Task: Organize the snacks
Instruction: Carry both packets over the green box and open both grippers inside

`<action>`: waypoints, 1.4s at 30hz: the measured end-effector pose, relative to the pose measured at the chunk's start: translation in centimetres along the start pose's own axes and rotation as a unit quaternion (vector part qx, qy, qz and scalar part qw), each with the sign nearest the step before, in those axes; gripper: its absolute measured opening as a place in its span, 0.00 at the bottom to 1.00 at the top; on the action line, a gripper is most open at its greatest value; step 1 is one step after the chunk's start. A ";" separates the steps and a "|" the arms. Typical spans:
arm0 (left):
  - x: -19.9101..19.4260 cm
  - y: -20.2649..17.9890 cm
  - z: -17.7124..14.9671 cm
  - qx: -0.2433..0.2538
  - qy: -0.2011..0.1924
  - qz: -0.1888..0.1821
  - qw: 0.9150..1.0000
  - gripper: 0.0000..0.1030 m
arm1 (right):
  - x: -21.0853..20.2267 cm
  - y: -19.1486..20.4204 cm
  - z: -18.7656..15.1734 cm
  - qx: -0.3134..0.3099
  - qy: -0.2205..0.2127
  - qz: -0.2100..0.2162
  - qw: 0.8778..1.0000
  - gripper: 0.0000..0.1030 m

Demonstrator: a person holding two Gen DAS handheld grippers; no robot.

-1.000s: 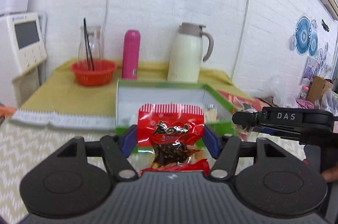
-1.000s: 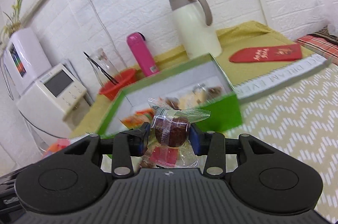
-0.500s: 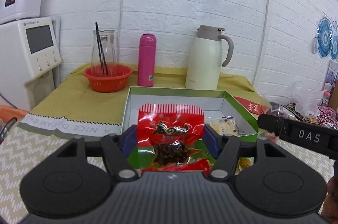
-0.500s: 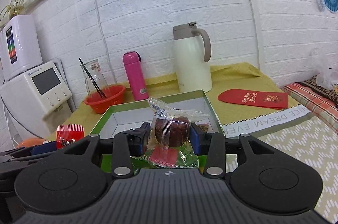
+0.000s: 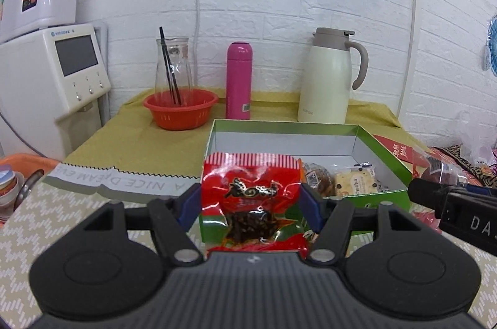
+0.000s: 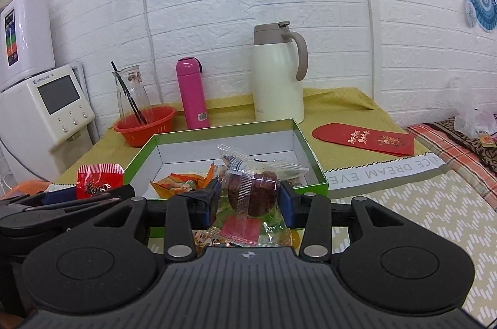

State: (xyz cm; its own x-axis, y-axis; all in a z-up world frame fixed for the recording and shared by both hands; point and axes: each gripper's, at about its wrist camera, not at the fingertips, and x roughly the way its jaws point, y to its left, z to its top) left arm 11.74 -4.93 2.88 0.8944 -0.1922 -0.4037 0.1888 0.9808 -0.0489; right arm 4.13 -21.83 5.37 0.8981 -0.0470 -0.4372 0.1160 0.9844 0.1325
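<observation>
- The left gripper (image 5: 251,204) is closed on a red snack packet (image 5: 251,201), its blue pads pressing both side edges; the packet stands upright between the fingers.
- Just beyond those fingers sits the green box (image 5: 385,152), open-topped, holding a biscuit pack (image 5: 354,180) to the right of the fingertips.
- The right gripper (image 6: 250,200) is clamped on a clear-wrapped brown sweet (image 6: 252,191), held upright between its pads.
- Ahead of the right fingers, the same green box (image 6: 310,153) holds an orange wrapper (image 6: 178,184).
- Farther beyond stand a pink flask (image 6: 192,93) and a cream thermos jug (image 6: 276,74).
</observation>
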 end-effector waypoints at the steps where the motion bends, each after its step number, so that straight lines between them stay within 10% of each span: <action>1: -0.1 0.0 0.0 0.001 0.000 0.001 1.000 0.63 | -0.2 0.0 -0.1 0.000 -0.001 0.002 1.000 0.68; 26: -3.1 1.2 -2.6 0.010 0.018 -0.018 1.000 0.63 | -1.8 -1.5 -3.7 0.015 0.057 0.063 0.996 0.68; 34: 2.6 1.1 3.1 0.022 -0.020 -0.059 0.998 0.63 | 2.2 -3.1 2.6 -0.006 0.015 0.080 0.997 0.69; 42: 11.3 0.8 4.1 0.024 0.043 -0.071 0.996 0.64 | 10.5 -4.2 4.4 -0.008 0.044 0.075 0.996 0.69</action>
State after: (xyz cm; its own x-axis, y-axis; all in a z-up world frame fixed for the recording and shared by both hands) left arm 23.70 -6.44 2.03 0.8200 -0.3230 -0.4725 0.3317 0.9410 -0.0675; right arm 14.89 -27.19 4.12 0.8638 0.1151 -0.4904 -0.0238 0.9818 0.1885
